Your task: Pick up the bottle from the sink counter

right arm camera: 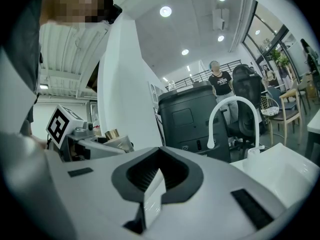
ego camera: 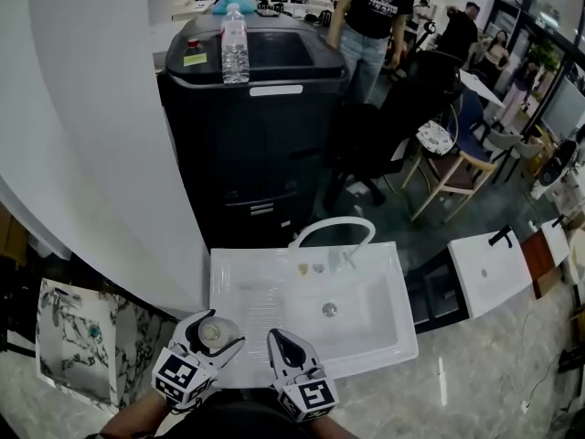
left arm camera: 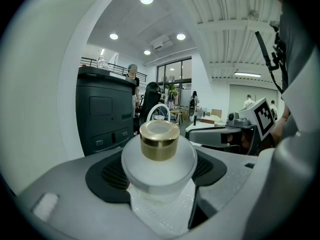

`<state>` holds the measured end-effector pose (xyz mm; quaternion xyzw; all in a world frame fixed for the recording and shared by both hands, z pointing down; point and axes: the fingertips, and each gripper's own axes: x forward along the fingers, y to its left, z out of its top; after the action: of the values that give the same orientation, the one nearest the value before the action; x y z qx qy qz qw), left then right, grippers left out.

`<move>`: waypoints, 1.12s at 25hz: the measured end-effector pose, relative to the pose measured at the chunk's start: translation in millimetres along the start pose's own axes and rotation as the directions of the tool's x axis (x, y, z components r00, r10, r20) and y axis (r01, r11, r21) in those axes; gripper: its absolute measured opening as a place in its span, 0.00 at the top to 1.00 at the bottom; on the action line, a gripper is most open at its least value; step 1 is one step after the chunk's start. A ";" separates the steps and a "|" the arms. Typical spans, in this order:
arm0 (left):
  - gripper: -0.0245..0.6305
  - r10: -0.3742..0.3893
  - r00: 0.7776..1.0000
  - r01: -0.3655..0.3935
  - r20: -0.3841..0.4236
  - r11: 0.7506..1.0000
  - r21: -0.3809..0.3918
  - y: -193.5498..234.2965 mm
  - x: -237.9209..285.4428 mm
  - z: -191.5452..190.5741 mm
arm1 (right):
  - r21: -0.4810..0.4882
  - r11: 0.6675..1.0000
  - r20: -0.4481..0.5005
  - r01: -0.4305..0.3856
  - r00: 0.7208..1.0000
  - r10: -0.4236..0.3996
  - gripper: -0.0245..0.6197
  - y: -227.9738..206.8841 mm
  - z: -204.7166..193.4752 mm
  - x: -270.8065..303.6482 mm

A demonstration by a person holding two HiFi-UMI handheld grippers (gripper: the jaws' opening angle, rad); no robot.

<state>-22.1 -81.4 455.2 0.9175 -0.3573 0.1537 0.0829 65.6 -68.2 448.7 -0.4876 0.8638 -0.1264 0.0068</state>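
**One frosted bottle clamped in the left gripper, right gripper closed on nothing**

There are two grippers, one sink, one arched white faucet, and one small frosted bottle with a gold cap. A second, clear water bottle stands on the black machine at the upper centre.

Both grippers sit side by side at the bottom centre of the head view, pointing up-frame. The left gripper squeezes the frosted bottle at the sink's lower-left corner. Whether the bottle rests on the rim cannot be told. The right gripper has its jaws pressed together, empty.
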 end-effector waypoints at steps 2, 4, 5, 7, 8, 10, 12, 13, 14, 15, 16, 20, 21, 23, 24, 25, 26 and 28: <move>0.44 -0.003 1.000 0.003 -0.004 1.000 -0.006 -0.9 0.4 -1.2 | 0.000 1.000 0.002 -0.002 1.000 0.002 0.95 0.0 -0.4 0.1; 0.44 -0.001 1.000 0.001 -0.003 1.000 -0.002 0.2 0.6 -1.0 | 0.002 1.000 0.001 -0.002 1.000 0.002 0.95 0.1 0.1 1.1; 0.44 0.001 1.000 -0.001 -0.001 1.000 0.001 1.2 0.8 -0.7 | 0.004 1.000 0.001 -0.001 1.000 0.001 0.95 0.1 0.5 1.7; 0.44 0.001 1.000 -0.001 -0.002 1.000 0.001 2.3 1.5 -0.5 | 0.007 1.000 0.000 -0.002 1.000 0.002 0.95 0.1 0.8 2.8; 0.44 -0.002 1.000 0.002 -0.008 1.000 -0.002 2.0 1.7 -1.0 | 0.007 1.000 -0.001 -0.002 1.000 0.002 0.95 -0.1 0.5 3.1; 0.44 -0.009 1.000 0.009 -0.027 1.000 -0.007 1.0 1.9 -2.1 | 0.005 1.000 -0.004 -0.004 1.000 0.004 0.95 -0.3 -0.1 3.7; 0.44 -0.006 1.000 0.005 -0.030 1.000 -0.007 2.6 2.5 -3.0 | 0.004 1.000 -0.005 -0.005 1.000 0.005 0.95 -0.4 -0.2 4.9; 0.44 -0.003 1.000 0.003 -0.031 1.000 -0.005 3.6 2.8 -3.7 | 0.005 1.000 -0.006 -0.005 1.000 0.005 0.95 -0.3 -0.4 5.4; 0.44 -0.001 1.000 0.001 -0.031 1.000 -0.003 4.3 3.0 -4.2 | 0.004 1.000 -0.005 -0.006 1.000 0.006 0.95 -0.1 -0.8 5.9; 0.44 0.000 1.000 0.000 -0.030 1.000 0.000 5.0 3.1 -4.6 | 0.004 1.000 -0.003 -0.007 1.000 0.007 0.95 0.2 -1.0 6.3; 0.44 0.003 1.000 -0.003 -0.026 1.000 0.002 5.8 3.4 -4.8 | 0.003 1.000 -0.002 -0.008 1.000 0.008 0.95 0.5 -0.7 6.7; 0.44 0.004 1.000 -0.003 -0.011 1.000 0.010 6.4 4.7 -2.6 | 0.004 1.000 -0.006 -0.002 1.000 0.002 0.95 0.5 1.1 7.8; 0.44 0.003 1.000 -0.003 -0.012 1.000 0.010 6.5 4.8 -3.1 | 0.005 1.000 -0.007 -0.007 1.000 0.007 0.95 0.8 -0.8 7.8; 0.44 0.004 1.000 -0.004 -0.014 1.000 0.009 6.6 4.9 -4.5 | 0.005 1.000 -0.005 -0.012 1.000 0.012 0.95 1.5 -2.0 7.6; 0.44 0.004 1.000 -0.004 -0.015 1.000 0.009 6.8 5.0 -5.2 | 0.006 1.000 -0.007 -0.011 1.000 0.011 0.95 1.7 -1.5 7.6; 0.44 0.004 1.000 -0.004 -0.016 1.000 0.010 6.9 5.2 -5.8 | 0.007 1.000 -0.012 -0.011 1.000 0.011 0.95 1.8 -1.1 7.5; 0.44 0.003 1.000 -0.003 -0.018 1.000 0.010 7.0 5.4 -6.4 | 0.007 1.000 -0.015 -0.010 1.000 0.010 0.95 1.8 -1.1 7.4; 0.44 0.004 1.000 -0.004 -0.022 1.000 0.009 7.4 5.7 -7.0 | 0.011 1.000 -0.009 -0.009 1.000 0.009 0.95 0.8 -2.3 7.7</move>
<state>-24.7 -88.5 464.0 0.9155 -0.3574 0.1654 0.0824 60.6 -73.8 451.7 -0.4829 0.8655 -0.1331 0.0060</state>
